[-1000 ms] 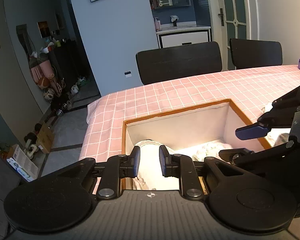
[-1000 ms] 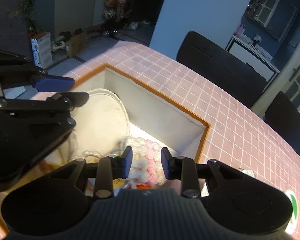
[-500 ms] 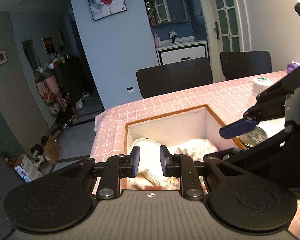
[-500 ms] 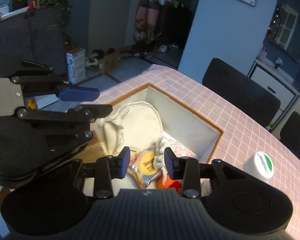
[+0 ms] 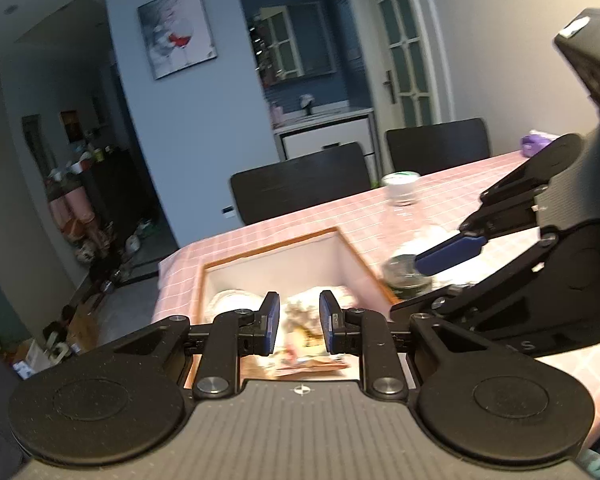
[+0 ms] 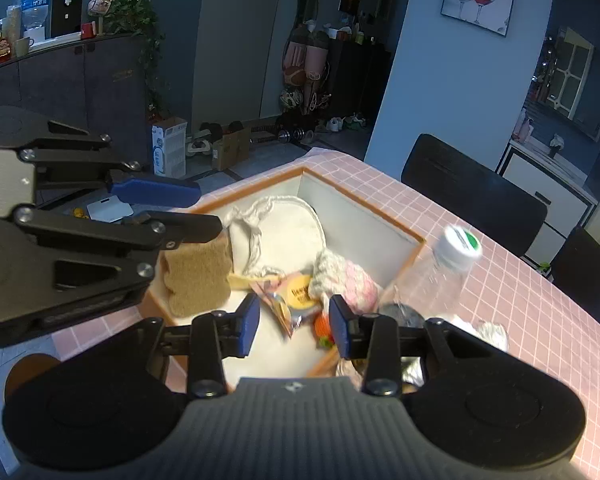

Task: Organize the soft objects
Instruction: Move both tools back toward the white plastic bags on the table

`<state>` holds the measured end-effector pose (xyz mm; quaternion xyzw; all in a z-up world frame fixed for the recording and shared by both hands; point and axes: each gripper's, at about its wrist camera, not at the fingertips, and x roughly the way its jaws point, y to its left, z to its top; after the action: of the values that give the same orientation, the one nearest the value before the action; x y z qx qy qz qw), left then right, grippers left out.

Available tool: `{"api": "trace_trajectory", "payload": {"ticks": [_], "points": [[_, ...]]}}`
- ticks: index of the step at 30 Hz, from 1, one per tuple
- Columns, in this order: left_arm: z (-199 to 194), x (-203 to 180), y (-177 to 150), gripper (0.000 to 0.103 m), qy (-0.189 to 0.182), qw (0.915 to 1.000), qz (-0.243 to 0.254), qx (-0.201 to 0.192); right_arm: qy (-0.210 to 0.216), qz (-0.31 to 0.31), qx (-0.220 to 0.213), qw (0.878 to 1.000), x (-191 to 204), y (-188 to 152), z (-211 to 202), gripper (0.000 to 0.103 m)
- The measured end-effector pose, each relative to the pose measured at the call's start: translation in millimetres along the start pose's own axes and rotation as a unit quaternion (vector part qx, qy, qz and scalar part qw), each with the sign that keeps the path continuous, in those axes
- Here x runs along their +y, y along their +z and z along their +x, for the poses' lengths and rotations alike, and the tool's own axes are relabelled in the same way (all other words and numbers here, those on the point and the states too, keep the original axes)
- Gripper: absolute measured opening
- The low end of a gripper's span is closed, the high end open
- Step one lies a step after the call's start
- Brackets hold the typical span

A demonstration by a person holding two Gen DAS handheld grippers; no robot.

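Observation:
A box with an orange rim and white walls (image 6: 356,228) sits on the pink checked tablecloth (image 6: 520,300). It holds a white drawstring pouch (image 6: 288,228), a pink and white knitted piece (image 6: 352,284), a brown spongy pad (image 6: 198,276), a snack packet (image 6: 296,296) and something orange (image 6: 322,326). My right gripper (image 6: 295,326) hovers above the box's near side, open, its jaws a little wider than before and nothing between them. My left gripper (image 5: 299,322) hangs over the box's (image 5: 280,272) near end, open by a narrow gap and empty. Each gripper shows in the other's view.
A clear plastic bottle with a green and white cap (image 6: 444,268) stands just outside the box's right side, with a dark round jar (image 5: 404,276) and crumpled white material beside it. Black chairs (image 5: 300,188) line the table's far edge. Floor clutter lies to the left.
Both grippers have drawn back and up from inside the box, so more of its contents and the bottle now show. The right jaws stand slightly wider.

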<state>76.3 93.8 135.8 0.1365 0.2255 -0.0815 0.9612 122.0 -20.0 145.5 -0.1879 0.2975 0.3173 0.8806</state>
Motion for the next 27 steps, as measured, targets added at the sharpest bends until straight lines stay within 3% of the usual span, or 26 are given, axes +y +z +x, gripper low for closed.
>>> {"api": "trace_trajectory", "payload": {"ticks": [10, 19, 22, 25, 27], "points": [[-3, -51, -14, 0.026, -0.064, 0.997, 0.018, -0.041, 0.004, 0.022, -0.01, 1.0, -29, -59, -36, 0.046], [34, -103, -16, 0.03, -0.115, 0.9915, 0.011, -0.06, -0.028, 0.108, 0.006, 0.994, -92, -115, -37, 0.047], [55, -117, -18, 0.035, -0.13, 0.9899, 0.02, -0.051, -0.037, 0.139, 0.006, 0.99, -113, -128, -28, 0.047], [81, -135, -22, 0.042, -0.117, 0.9907, 0.055, -0.044, -0.056, 0.153, 0.004, 0.987, -132, -136, -15, 0.047], [99, -151, -25, 0.052, -0.102, 0.9915, 0.072, -0.036, -0.067, 0.158, 0.005, 0.985, -142, -143, -6, 0.047]]}}
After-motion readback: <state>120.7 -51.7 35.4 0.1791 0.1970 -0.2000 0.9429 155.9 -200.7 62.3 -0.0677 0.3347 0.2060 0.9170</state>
